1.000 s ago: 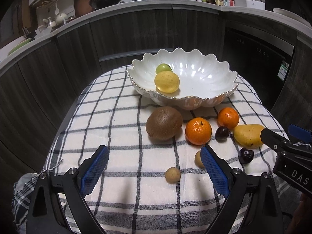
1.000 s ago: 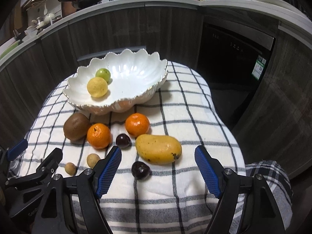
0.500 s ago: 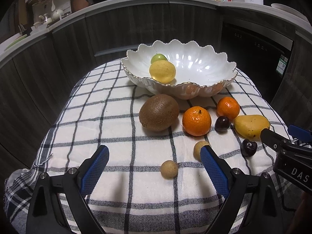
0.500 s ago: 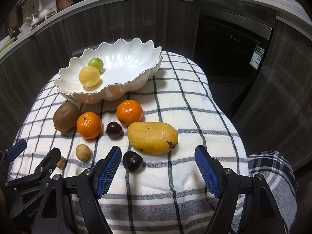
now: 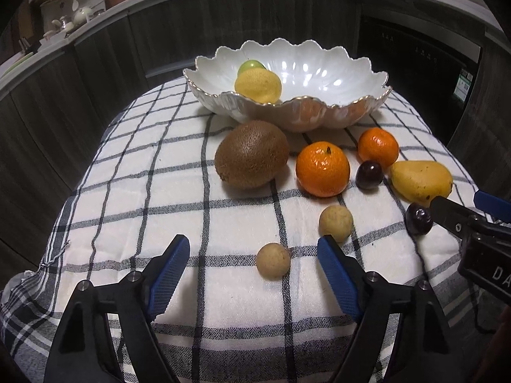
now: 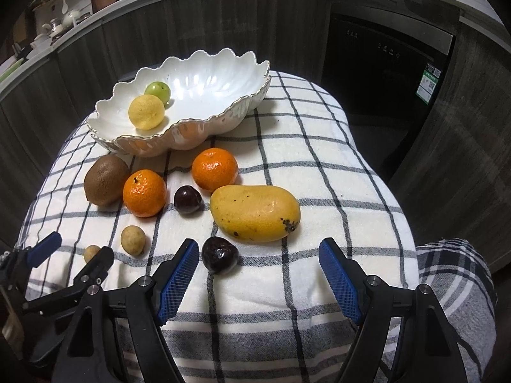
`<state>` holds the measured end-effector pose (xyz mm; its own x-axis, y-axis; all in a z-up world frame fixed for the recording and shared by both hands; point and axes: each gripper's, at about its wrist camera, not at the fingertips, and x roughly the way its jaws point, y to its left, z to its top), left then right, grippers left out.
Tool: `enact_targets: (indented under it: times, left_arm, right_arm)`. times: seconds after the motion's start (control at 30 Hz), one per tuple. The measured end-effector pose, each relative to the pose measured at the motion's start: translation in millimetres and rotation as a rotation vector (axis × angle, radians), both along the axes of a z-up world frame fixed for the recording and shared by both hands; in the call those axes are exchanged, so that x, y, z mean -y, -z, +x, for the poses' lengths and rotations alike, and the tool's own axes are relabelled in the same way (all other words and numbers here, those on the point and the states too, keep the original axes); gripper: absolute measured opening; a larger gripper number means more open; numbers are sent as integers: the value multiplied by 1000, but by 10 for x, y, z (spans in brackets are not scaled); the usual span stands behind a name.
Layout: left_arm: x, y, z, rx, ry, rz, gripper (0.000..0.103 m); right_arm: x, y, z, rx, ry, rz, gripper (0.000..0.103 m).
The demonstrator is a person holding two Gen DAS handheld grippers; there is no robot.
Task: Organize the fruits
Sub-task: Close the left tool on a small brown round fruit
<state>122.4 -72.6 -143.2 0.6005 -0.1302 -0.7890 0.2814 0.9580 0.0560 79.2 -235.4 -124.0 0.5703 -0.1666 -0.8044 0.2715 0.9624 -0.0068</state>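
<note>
My left gripper [image 5: 254, 265] hangs low over the checked cloth [image 5: 153, 191], its jaws closing. A small tan longan [image 5: 273, 261] lies between the blue pads, touching neither. A second longan [image 5: 336, 223] sits just beyond the right pad. Further back lie a kiwi [image 5: 252, 154], two oranges [image 5: 322, 169] [image 5: 378, 146] and a dark plum [image 5: 369, 175]. My right gripper [image 6: 258, 268] stands open before the mango [image 6: 255, 214], with another dark plum [image 6: 220, 255] just inside its left pad. The white scalloped bowl [image 6: 242, 108] holds a lemon [image 6: 146, 111] and a green fruit [image 6: 157, 91].
The cloth covers a small rounded table that drops off on every side. Dark cabinet fronts [image 5: 223, 25] curve behind it, with a dishwasher [image 6: 383, 63] at the right. My left gripper [image 6: 80, 249] shows at the lower left of the right wrist view.
The left gripper has sunk toward the cloth and its jaws have narrowed around the near longan. The right gripper has hardly moved.
</note>
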Motion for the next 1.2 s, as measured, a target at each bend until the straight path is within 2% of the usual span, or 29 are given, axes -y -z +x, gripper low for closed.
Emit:
enact_targets:
  times: [0.13, 0.2, 0.53, 0.77, 1.2]
  left_arm:
    - [19, 41, 18, -6, 16, 2, 68]
    - [32, 71, 21, -13, 25, 10, 58]
    - [46, 94, 14, -26, 49, -11, 42]
    - [52, 83, -9, -30, 69, -20, 25]
    - [-68, -17, -30, -13, 40, -28, 24]
  right_arm:
    - [-6, 24, 8, -8, -2, 3, 78]
    - [-6, 31, 12, -13, -1, 3, 78]
    - [13, 51, 24, -26, 5, 15, 78]
    - [11, 52, 19, -25, 8, 12, 78]
    - [-57, 40, 23, -28, -15, 13, 78]
